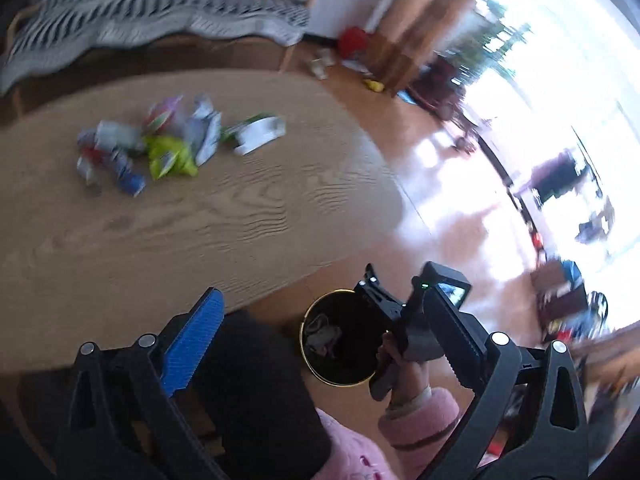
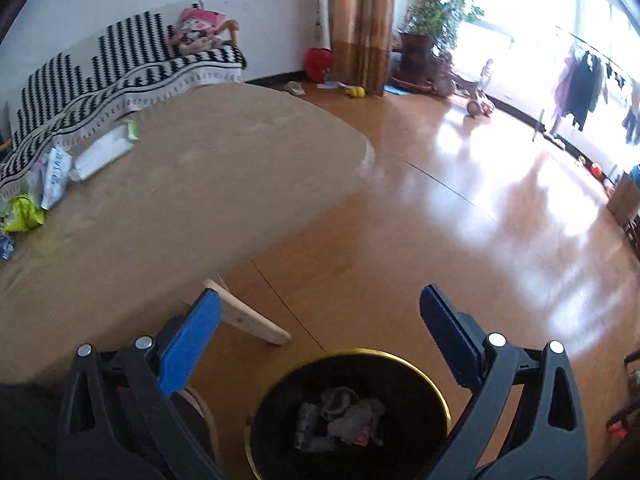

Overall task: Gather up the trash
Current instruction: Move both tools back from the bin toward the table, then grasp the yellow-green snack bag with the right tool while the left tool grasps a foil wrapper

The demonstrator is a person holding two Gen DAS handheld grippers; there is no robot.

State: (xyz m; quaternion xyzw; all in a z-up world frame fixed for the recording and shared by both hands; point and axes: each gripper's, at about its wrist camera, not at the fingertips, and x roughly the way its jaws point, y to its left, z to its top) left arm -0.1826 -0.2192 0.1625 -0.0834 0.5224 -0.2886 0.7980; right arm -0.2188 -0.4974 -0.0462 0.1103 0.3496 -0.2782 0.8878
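Observation:
A heap of wrappers (image 1: 160,148) lies on the oval wooden table (image 1: 240,220): a yellow-green bag (image 1: 170,156), a white-and-green packet (image 1: 260,132) and blue ones. My left gripper (image 1: 332,320) is open and empty above the table's near edge. The black bin with a gold rim (image 2: 352,412) stands on the floor beside the table, with crumpled trash (image 2: 340,420) inside. My right gripper (image 2: 320,312) hangs open and empty just above the bin. In the left wrist view the other gripper (image 1: 400,312), held by a hand in a pink sleeve (image 1: 416,412), is over the bin (image 1: 340,344).
A bench with a black-and-white striped blanket (image 2: 100,68) stands behind the table. A pale wooden table leg (image 2: 248,320) slants down near the bin. Shiny wooden floor (image 2: 460,220) stretches right toward curtains (image 2: 360,20), plants and toys. A dark-clothed knee (image 1: 256,380) lies below the left gripper.

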